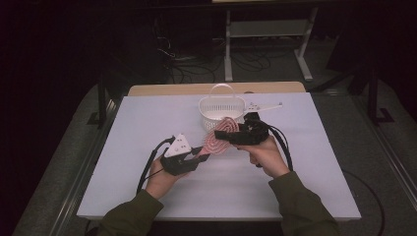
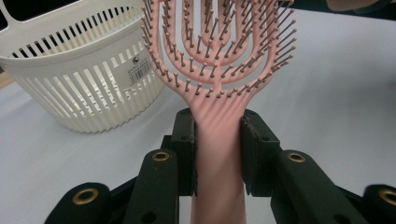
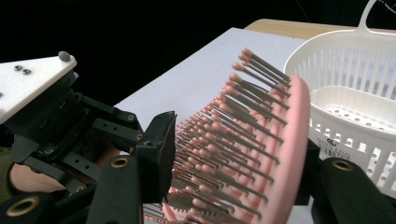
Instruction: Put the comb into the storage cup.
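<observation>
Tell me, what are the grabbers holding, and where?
A pink hairbrush. The left gripper clamps its handle; the right gripper pinches its bristled head.

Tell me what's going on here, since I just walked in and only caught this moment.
A person at a white table holds a gripper in each hand, and both are on one pink hairbrush. The left gripper is shut on the brush's handle. The right gripper has its jaws on either side of the bristled head, one against the bristles and one behind the back. The brush is held up just in front of a white slotted basket, which looks empty, so the brush isn't in it yet.
</observation>
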